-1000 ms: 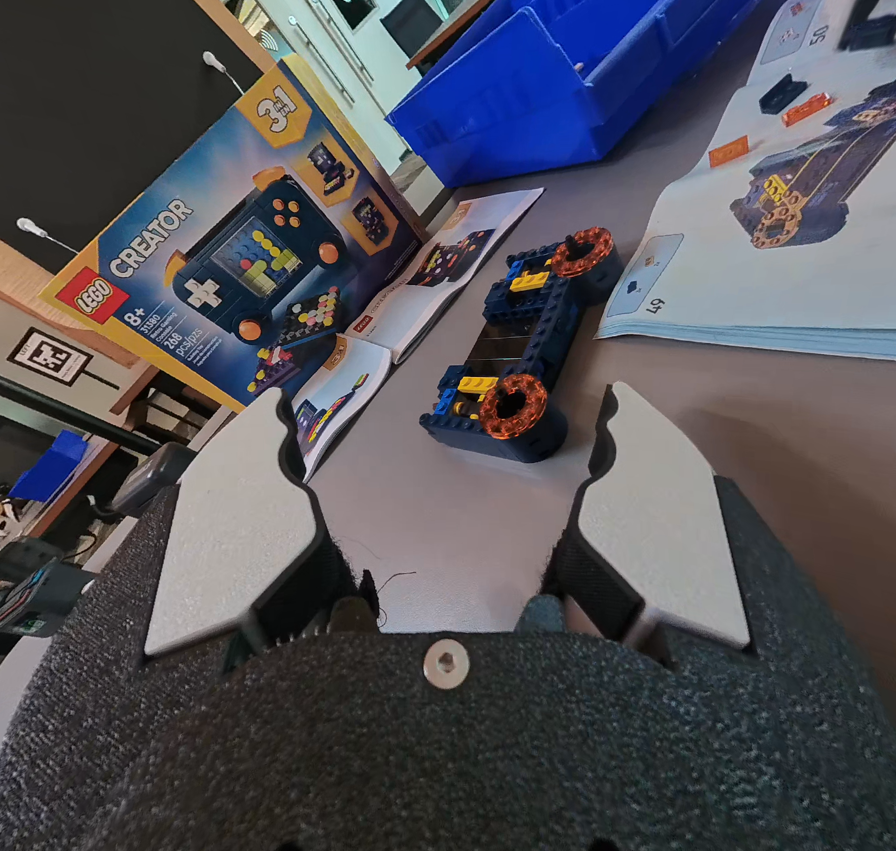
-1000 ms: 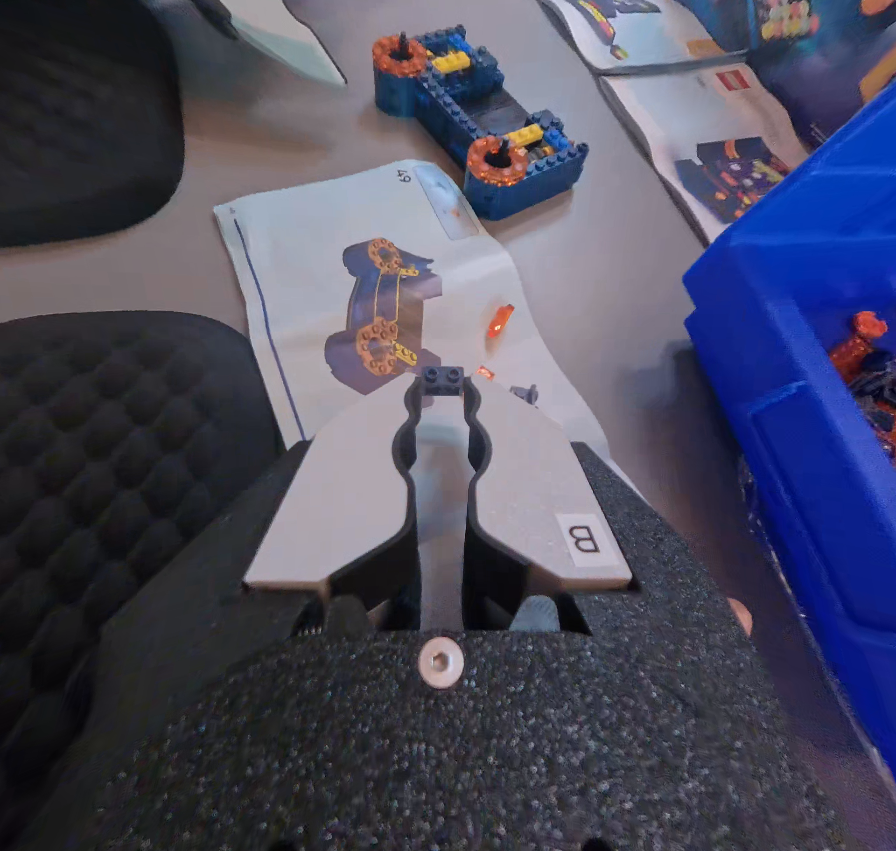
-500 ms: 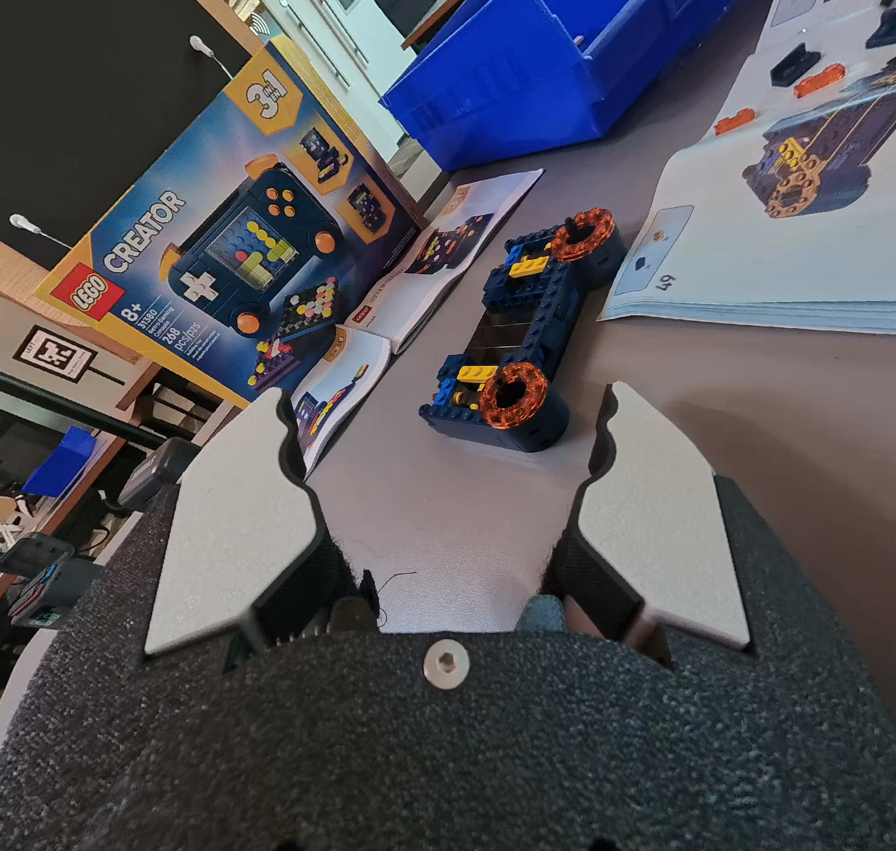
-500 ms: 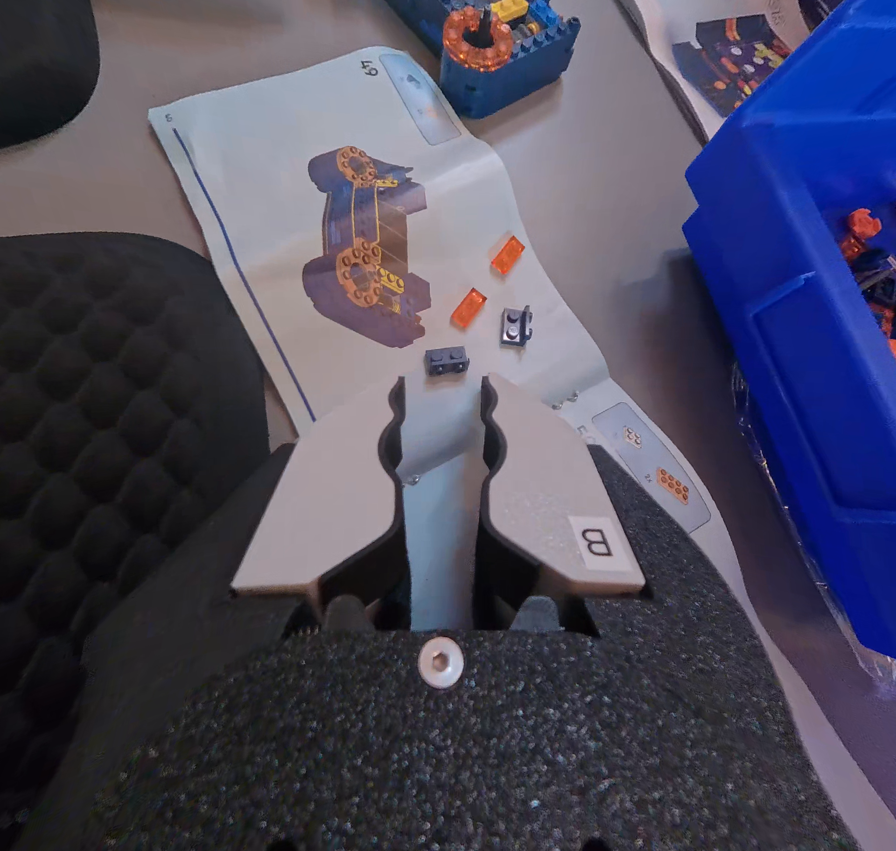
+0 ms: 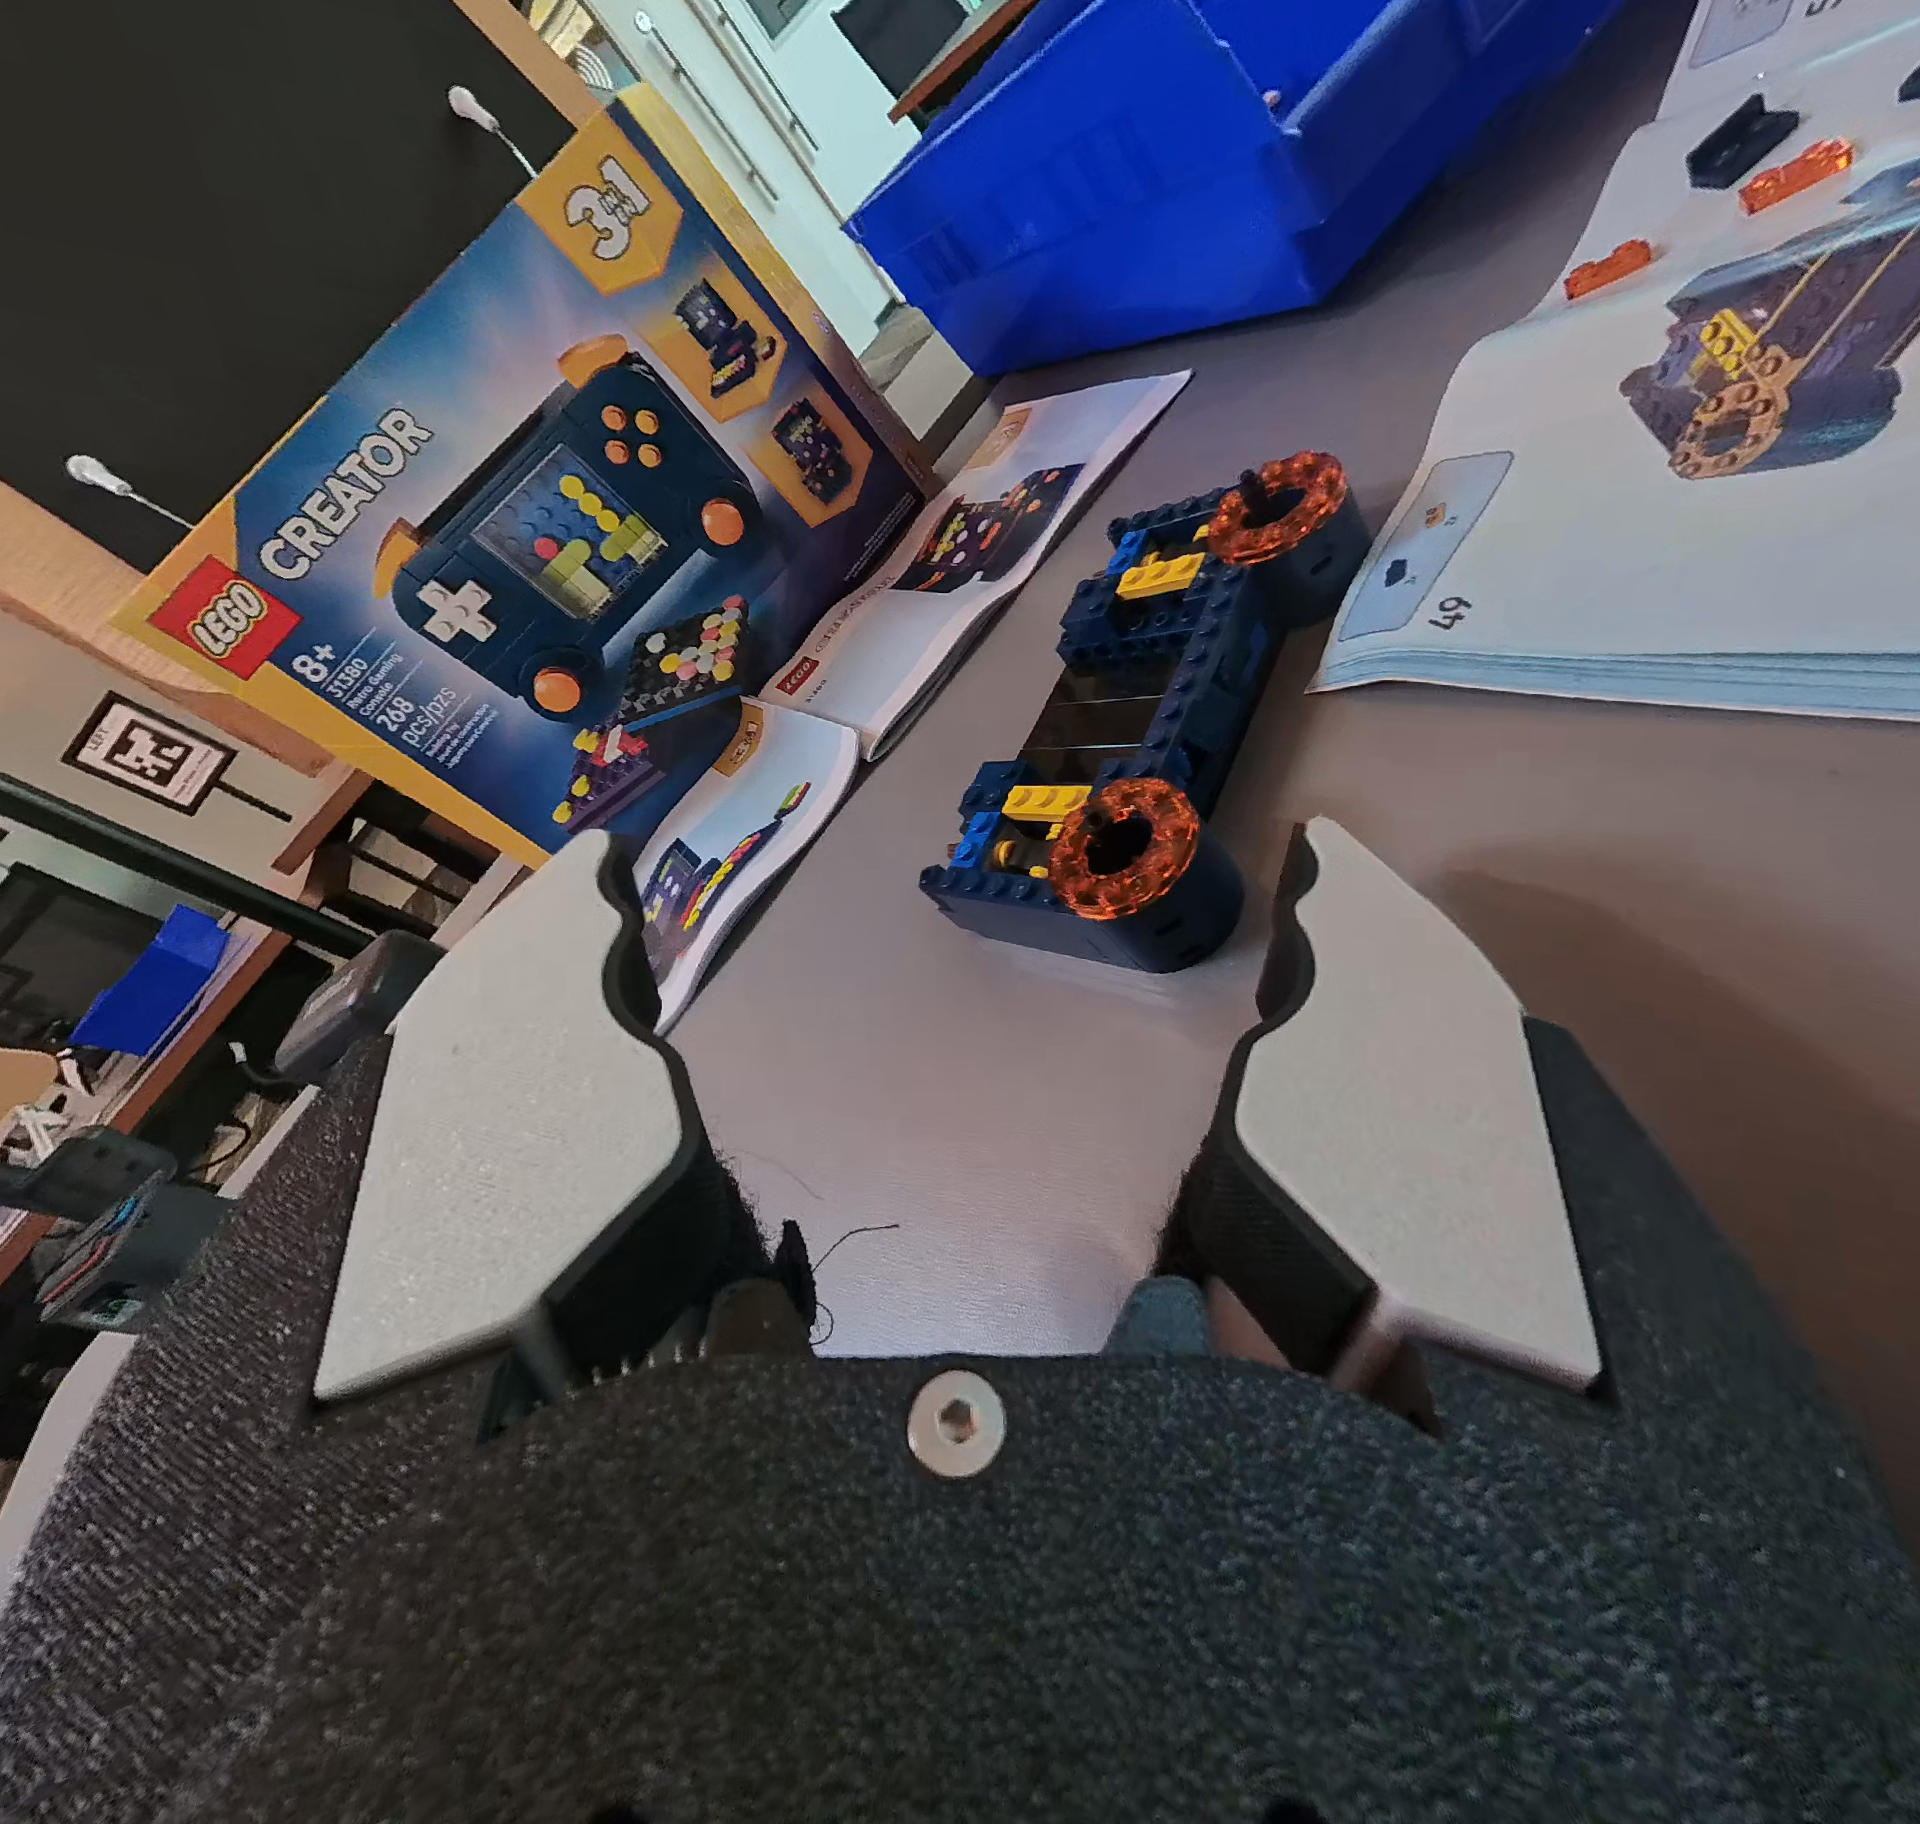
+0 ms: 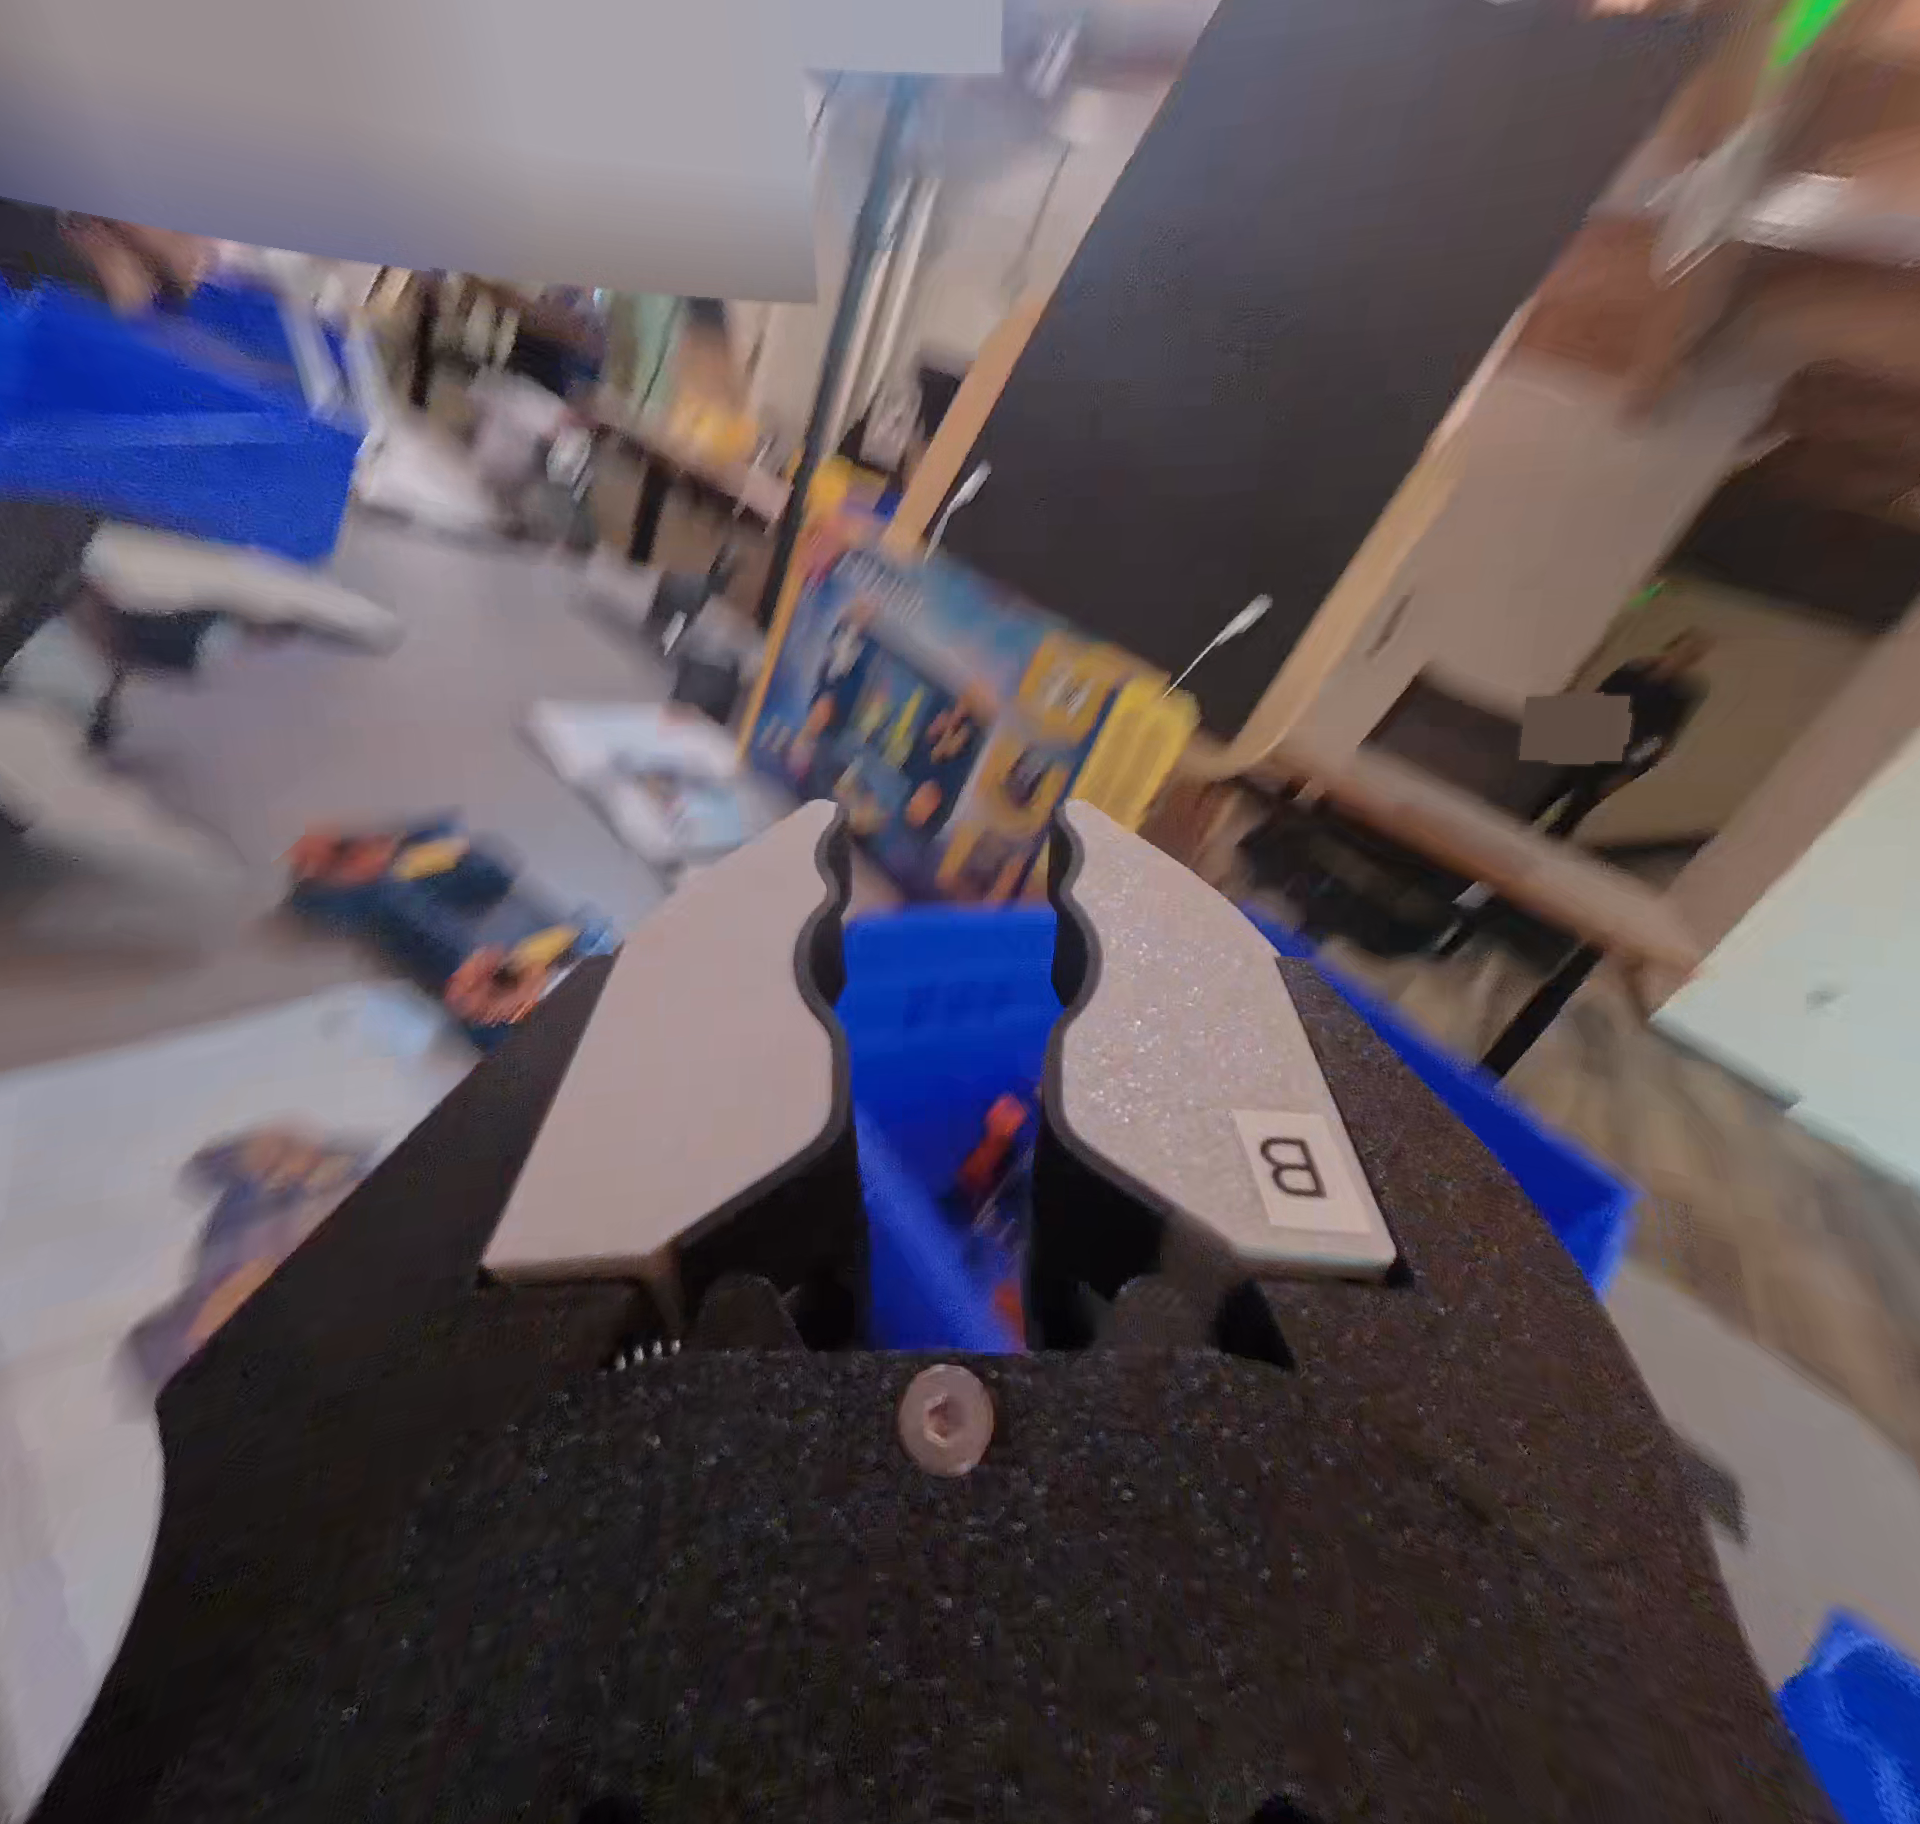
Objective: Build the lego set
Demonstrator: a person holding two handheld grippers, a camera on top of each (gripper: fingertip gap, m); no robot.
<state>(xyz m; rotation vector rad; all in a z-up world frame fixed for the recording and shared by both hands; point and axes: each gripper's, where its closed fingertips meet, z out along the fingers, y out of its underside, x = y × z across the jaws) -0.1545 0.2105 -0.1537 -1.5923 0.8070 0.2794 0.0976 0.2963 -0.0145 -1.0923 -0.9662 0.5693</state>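
Hovering low, left gripper (image 5: 951,927) has jaws spread wide, empty; dark-blue brick build (image 5: 1143,725) sits on the table at 12 o'clock, likely light, stiff, brittle at joints — grab the long sides. Right gripper (image 6: 948,901), jaws part-open, empty, over blue bin (image 6: 935,1036).

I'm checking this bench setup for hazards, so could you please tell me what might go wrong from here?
1. The left gripper is open and holds nothing, close to the brick model; a nudge could slide it.
2. The loose orange pieces on the open booklet could scatter.
3. The right wrist view is blurred; its open right gripper may clip the blue bin.
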